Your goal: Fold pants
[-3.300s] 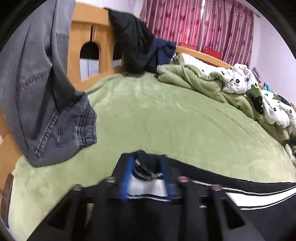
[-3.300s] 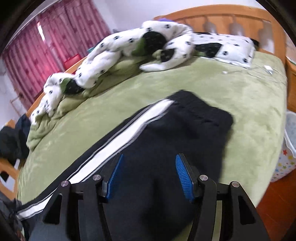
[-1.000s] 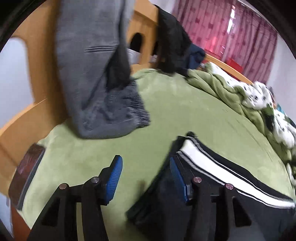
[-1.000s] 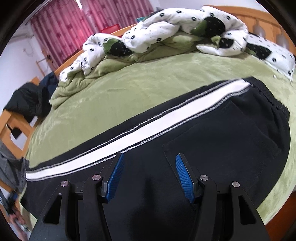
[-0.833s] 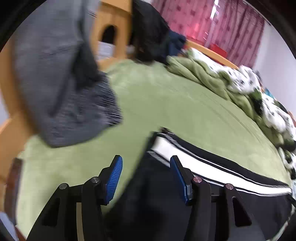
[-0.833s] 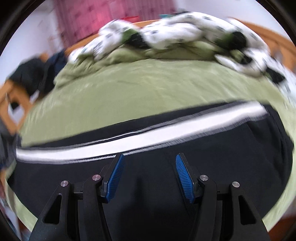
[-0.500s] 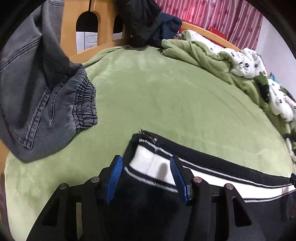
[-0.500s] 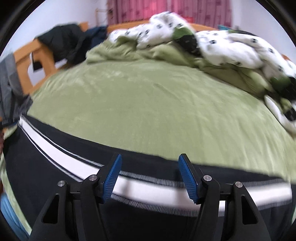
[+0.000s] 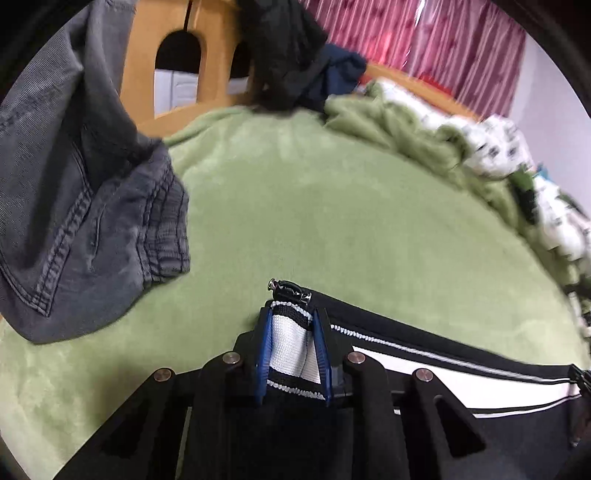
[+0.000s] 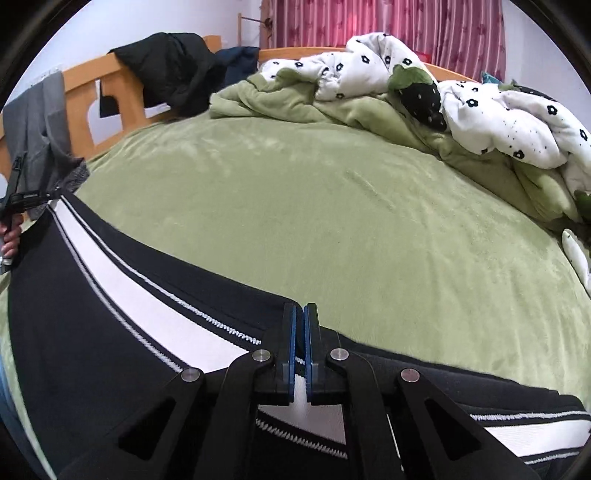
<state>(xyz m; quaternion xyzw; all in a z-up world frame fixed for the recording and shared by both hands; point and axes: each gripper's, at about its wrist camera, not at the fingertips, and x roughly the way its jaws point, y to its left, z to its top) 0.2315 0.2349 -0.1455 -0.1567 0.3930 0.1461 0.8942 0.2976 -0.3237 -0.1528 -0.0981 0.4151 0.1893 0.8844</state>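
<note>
Black pants (image 10: pixel 92 332) with a white side stripe (image 10: pixel 147 306) lie stretched along the near edge of the green bed (image 10: pixel 332 206). My left gripper (image 9: pixel 291 317) is shut on the striped hem end of the leg (image 9: pixel 290 339), where a small metal zipper pull (image 9: pixel 275 285) sticks out. My right gripper (image 10: pixel 300 314) is shut on the far striped edge of the pants about midway along the leg. The left gripper also shows far left in the right wrist view (image 10: pixel 22 195).
Grey jeans (image 9: pixel 85 206) hang over the wooden footboard (image 9: pixel 155 48) at the left. Dark clothes (image 9: pixel 288 48) hang on the rail. A rumpled green and white flowered duvet (image 10: pixel 461 92) lies along the far side. Red curtains (image 10: pixel 369 22) stand behind.
Both grippers were open over the pants; both have now closed, the left on the striped hem, the right on the striped edge mid-leg.
</note>
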